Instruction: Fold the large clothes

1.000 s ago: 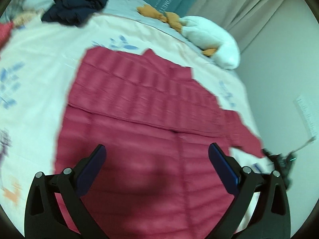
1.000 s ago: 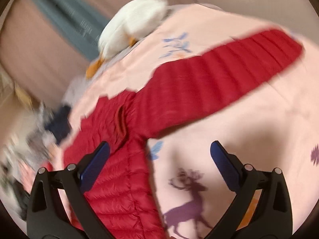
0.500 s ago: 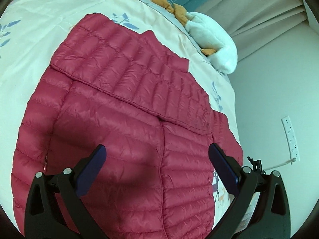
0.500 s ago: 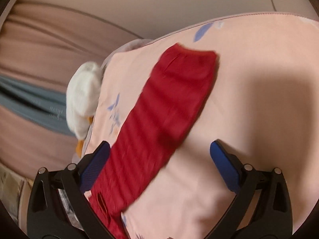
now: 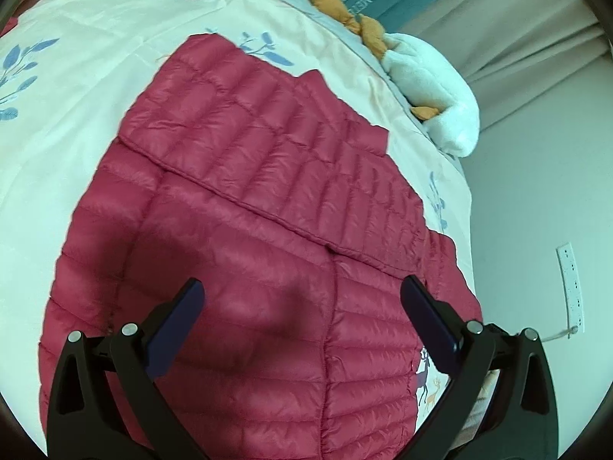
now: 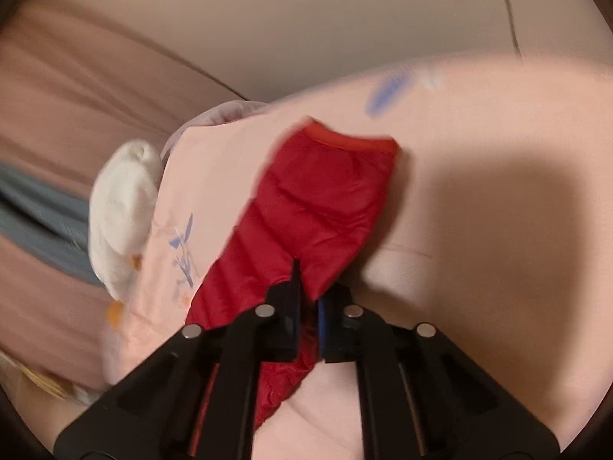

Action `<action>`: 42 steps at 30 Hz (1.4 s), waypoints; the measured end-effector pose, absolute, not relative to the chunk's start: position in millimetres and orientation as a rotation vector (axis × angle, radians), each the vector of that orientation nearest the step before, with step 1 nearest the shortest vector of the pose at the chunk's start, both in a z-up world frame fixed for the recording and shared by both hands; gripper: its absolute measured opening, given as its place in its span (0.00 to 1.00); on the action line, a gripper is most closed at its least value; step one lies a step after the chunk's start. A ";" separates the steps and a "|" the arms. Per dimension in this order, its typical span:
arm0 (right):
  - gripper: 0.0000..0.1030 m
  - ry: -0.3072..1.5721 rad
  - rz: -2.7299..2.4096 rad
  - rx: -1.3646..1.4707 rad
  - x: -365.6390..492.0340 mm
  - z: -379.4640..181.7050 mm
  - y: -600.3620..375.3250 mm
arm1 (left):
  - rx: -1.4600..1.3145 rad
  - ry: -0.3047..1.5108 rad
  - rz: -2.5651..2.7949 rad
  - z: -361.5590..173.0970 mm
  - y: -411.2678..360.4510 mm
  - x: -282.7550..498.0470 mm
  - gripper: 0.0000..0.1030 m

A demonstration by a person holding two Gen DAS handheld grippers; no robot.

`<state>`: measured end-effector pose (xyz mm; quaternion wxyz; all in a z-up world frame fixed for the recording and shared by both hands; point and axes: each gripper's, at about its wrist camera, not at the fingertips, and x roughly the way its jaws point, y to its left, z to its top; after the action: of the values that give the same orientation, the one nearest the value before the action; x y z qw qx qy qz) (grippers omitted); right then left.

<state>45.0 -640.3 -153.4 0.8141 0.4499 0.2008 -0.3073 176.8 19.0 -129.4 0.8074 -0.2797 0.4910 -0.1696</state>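
Jacket: red quilted jacket (image 5: 249,268) spread flat across the bed (image 5: 76,115), hem toward its near edge.
Left gripper (image 5: 302,322): jaws released — above the jacket's body.
Right gripper (image 6: 308,306): jaws clenched on the sleeve (image 6: 325,199) (cuff at the bed's far edge).

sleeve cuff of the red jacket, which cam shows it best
The right wrist view: the sleeve cuff lies in full sight on the bedspread, beyond the right tongs pinching the sleeve. The left wrist view shows only the jacket's body.
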 end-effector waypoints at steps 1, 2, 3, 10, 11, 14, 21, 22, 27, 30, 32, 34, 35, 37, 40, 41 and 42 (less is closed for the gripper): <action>0.05 0.424 -0.647 0.863 50.6 -131.7 -628.4 | -0.605 1.053 -0.365 -129.7 21.0 177.6 0.99; 0.04 0.414 -0.636 0.809 54.4 -117.1 -619.5 | -0.620 1.060 -0.375 -130.2 23.4 179.8 0.99; 0.04 0.394 -0.613 0.740 57.9 -96.1 -605.5 | -0.635 1.064 -0.388 -130.0 25.0 182.0 0.99; 0.04 0.300 -0.375 0.339 102.9 15.4 -471.6 | -0.782 1.043 -0.497 -118.9 20.8 191.9 0.99; 0.04 0.300 -0.323 0.282 112.1 23.9 -443.2 | -0.814 1.038 -0.523 -117.3 20.3 193.7 0.99; 0.05 0.337 -0.174 0.166 139.7 28.1 -366.4 | -0.890 1.030 -0.584 -113.9 16.6 201.0 0.99; 0.05 0.490 0.032 -0.093 192.6 -36.1 -210.6 | -1.116 0.994 -0.701 -126.4 22.8 217.3 0.99; 0.05 0.513 0.053 -0.119 197.7 -50.2 -193.8 | -1.130 1.000 -0.700 -129.5 23.6 220.0 0.99; 0.05 0.600 0.121 -0.233 196.7 -105.3 -133.5 | -1.178 1.064 -0.676 -162.0 22.8 238.3 0.99; 0.06 0.622 0.145 -0.324 189.9 -131.8 -109.4 | -1.202 1.083 -0.703 -174.3 19.6 246.2 0.99; 0.08 0.630 0.178 -0.345 185.8 -142.5 -97.9 | -1.208 1.085 -0.714 -179.1 18.4 252.6 0.99; 0.09 0.642 0.200 -0.336 186.2 -146.5 -95.3 | -1.204 1.087 -0.699 -182.0 18.3 257.6 0.99; 0.13 0.646 0.204 -0.331 185.8 -146.0 -95.2 | -1.189 1.082 -0.694 -181.2 18.2 259.1 0.99; 0.25 0.653 0.212 -0.308 188.7 -146.7 -95.8 | -1.152 1.065 -0.665 -177.4 17.8 259.1 0.87; 0.66 0.642 0.205 -0.249 183.6 -139.4 -105.5 | -1.076 1.043 -0.628 -167.8 16.1 260.0 0.53; 0.71 0.632 0.210 -0.220 179.1 -134.7 -110.9 | -1.041 1.035 -0.613 -165.2 17.1 259.9 0.45; 0.71 0.623 0.219 -0.192 172.8 -128.7 -117.7 | -0.987 1.026 -0.595 -160.0 15.4 260.5 0.31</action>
<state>172.8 -117.7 -128.7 0.9414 -0.0943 0.3055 0.1074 260.5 15.4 -160.0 0.7169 -0.4460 0.4635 -0.2691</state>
